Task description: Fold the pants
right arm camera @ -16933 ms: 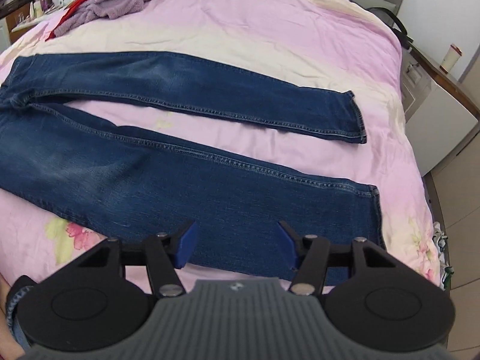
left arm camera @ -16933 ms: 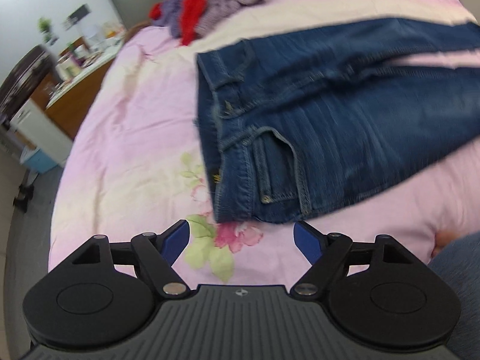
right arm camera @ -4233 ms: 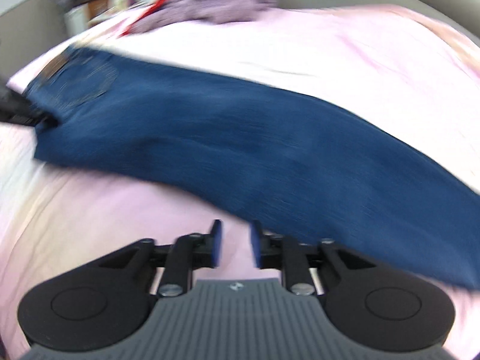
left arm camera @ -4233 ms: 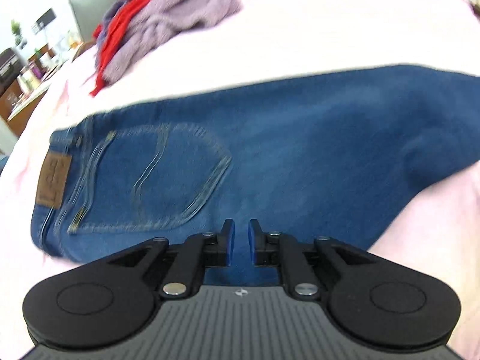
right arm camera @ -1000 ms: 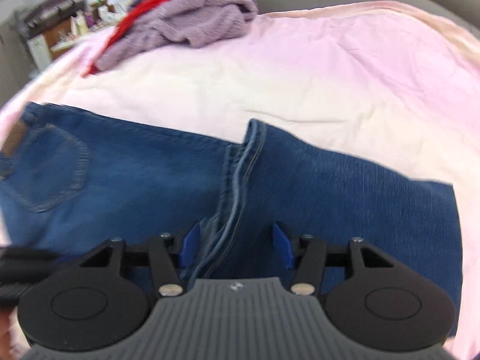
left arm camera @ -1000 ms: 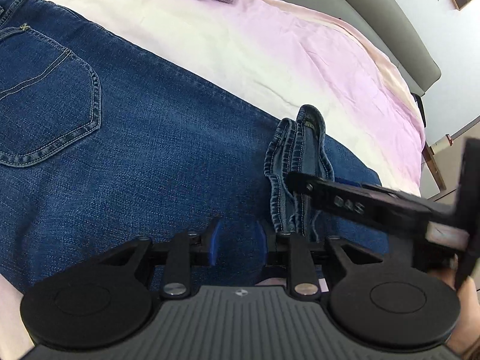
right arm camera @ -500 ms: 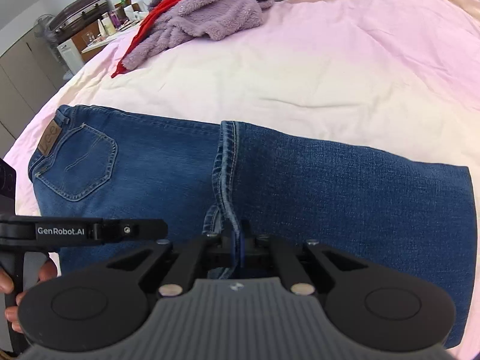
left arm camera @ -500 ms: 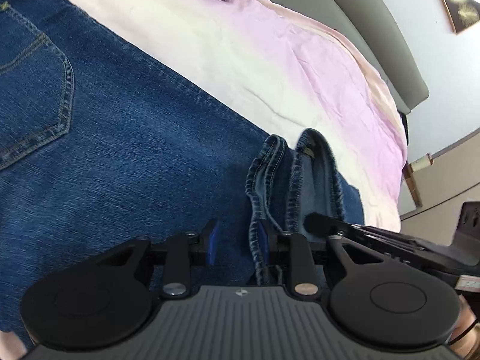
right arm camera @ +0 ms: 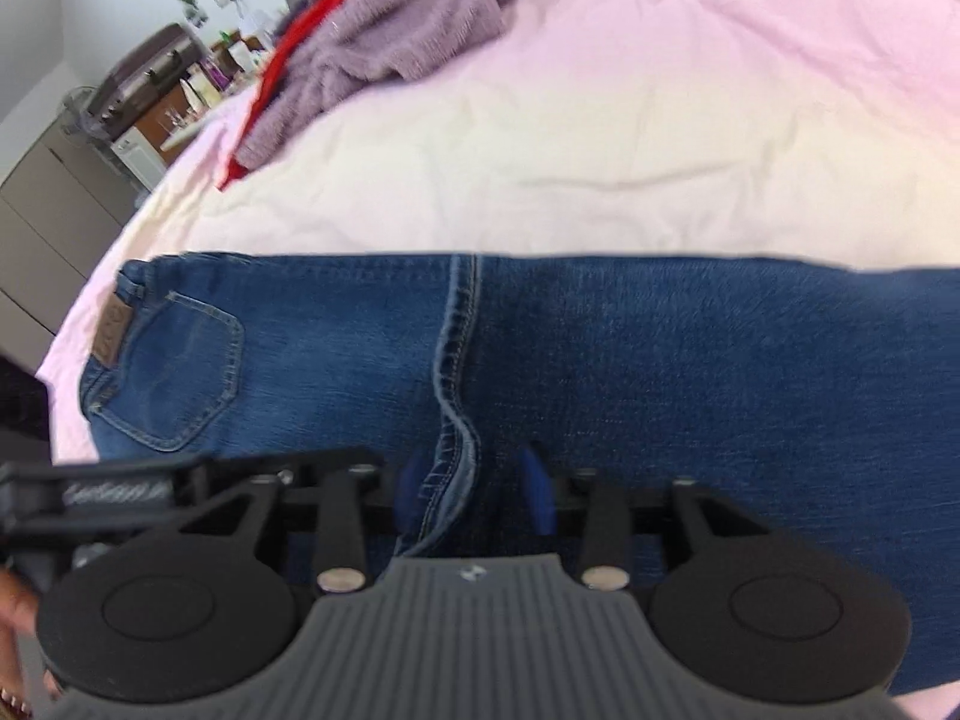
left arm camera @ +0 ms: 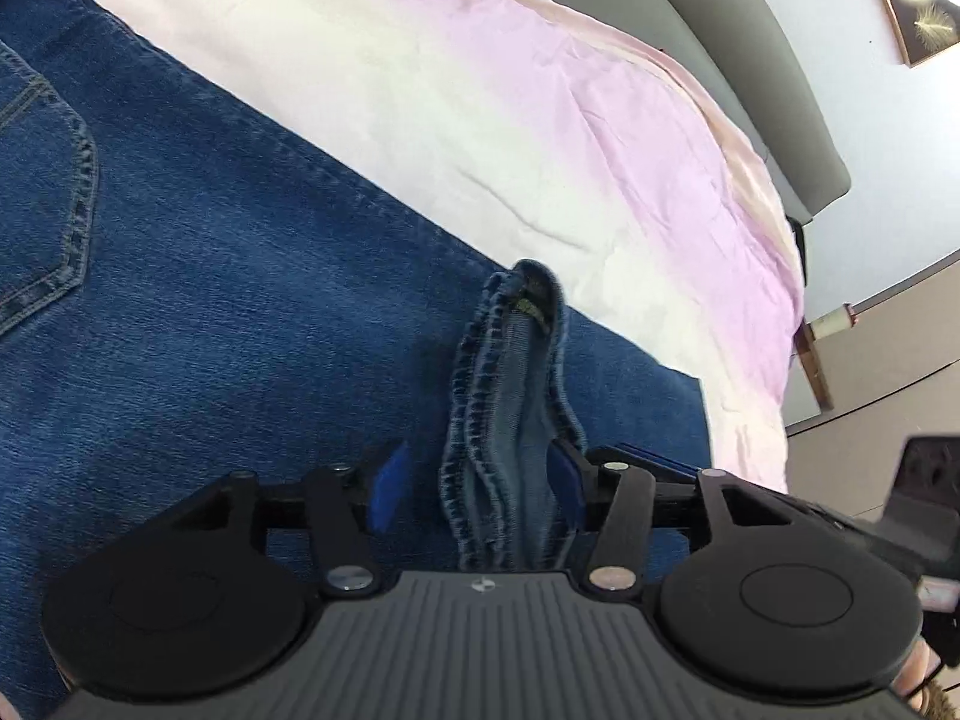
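Observation:
Blue jeans [left arm camera: 240, 276] lie folded in half on the pink bed sheet [left arm camera: 600, 138], back pocket [right arm camera: 180, 372] to the left. The leg hems [left arm camera: 510, 408] rest bunched on the thigh part. My left gripper [left arm camera: 477, 483] straddles the near end of the hems; its jaws are opening and the left pad stands clear of the cloth. In the right wrist view the hem seam [right arm camera: 459, 330] runs down between the blue pads of my right gripper [right arm camera: 474, 492], whose jaws are also opening with gaps at the cloth. The two grippers sit close side by side.
A purple fuzzy garment [right arm camera: 390, 18] and a red one [right arm camera: 288, 42] are piled at the far left of the bed. A grey headboard [left arm camera: 750, 60] runs behind. Cabinets [right arm camera: 54, 204] stand left of the bed, and the bed's edge [left arm camera: 792, 360] drops off at right.
The right gripper was shut on the hem half a second ago and now stands apart from it. The left jaws have widened too. The hems have settled lower onto the jeans.

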The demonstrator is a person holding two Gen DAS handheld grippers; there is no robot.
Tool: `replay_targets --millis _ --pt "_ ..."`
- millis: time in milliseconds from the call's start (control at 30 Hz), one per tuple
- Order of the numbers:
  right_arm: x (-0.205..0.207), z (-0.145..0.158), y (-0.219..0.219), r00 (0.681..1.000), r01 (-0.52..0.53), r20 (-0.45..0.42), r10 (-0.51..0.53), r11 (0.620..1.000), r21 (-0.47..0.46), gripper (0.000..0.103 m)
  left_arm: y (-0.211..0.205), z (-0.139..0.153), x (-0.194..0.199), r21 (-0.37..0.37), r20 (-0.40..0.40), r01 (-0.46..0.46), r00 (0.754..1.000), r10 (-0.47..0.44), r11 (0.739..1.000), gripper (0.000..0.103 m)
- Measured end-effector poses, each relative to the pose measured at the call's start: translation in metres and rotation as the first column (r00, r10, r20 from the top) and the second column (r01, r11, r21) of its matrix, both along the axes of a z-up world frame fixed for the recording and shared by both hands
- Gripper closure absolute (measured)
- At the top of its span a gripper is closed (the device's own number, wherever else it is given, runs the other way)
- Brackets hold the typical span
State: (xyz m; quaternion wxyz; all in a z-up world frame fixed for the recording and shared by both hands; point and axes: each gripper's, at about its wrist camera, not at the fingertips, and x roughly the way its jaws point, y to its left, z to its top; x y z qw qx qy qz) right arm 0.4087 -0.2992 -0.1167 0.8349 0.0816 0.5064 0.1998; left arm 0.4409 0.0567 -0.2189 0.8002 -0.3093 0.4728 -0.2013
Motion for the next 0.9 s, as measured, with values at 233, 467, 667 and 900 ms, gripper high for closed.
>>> replay_targets --millis 233,467,667,900 --pt "-0.041 0.026 -0.049 0.988 0.045 0.156 -0.018 0.984 -0.174 0.067 -0.033 0.002 0.005 -0.013 0.014 0.002 1.0 -0.002 1.0 0.022" --pt "-0.063 0.011 -0.111 0.987 0.096 0.151 -0.057 0.959 -0.266 0.067 -0.056 -0.018 0.013 0.194 -0.071 -0.034 0.996 0.048 0.981 0.028" --pt "-0.082 0.008 -0.151 0.976 0.146 0.2 -0.089 0.944 -0.294 0.07 -0.046 -0.036 0.019 0.015 -0.107 -0.044 0.993 0.046 0.999 0.073" --pt "-0.088 0.015 -0.189 0.953 0.241 0.251 -0.17 0.927 -0.286 0.086 -0.051 0.018 0.009 0.109 0.092 -0.04 0.995 0.03 0.993 0.087"
